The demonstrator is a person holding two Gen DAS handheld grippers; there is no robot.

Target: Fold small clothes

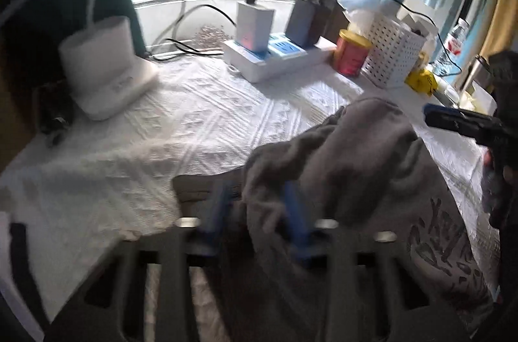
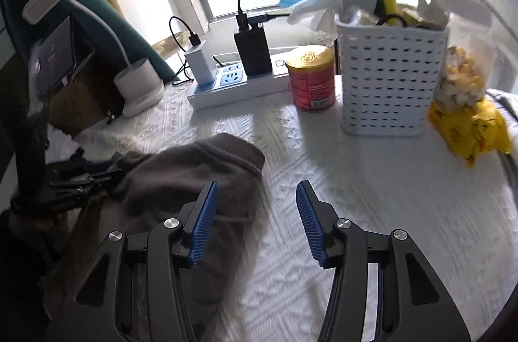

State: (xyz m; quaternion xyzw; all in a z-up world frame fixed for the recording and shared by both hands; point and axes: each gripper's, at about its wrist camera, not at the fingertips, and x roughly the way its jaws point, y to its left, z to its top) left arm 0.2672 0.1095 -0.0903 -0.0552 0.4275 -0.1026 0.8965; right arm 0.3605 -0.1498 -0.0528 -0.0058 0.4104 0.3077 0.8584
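While bunched, grey garment [image 1: 349, 154] shows print.

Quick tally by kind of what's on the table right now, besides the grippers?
Garments: 1, grey garment
Chargers: 2, white charger, black charger
Power strips: 1
Cans: 1, red can
Baskets: 1, white basket
Lamps: 1, desk lamp
Snack bags: 1, yellow bag
Total: 8
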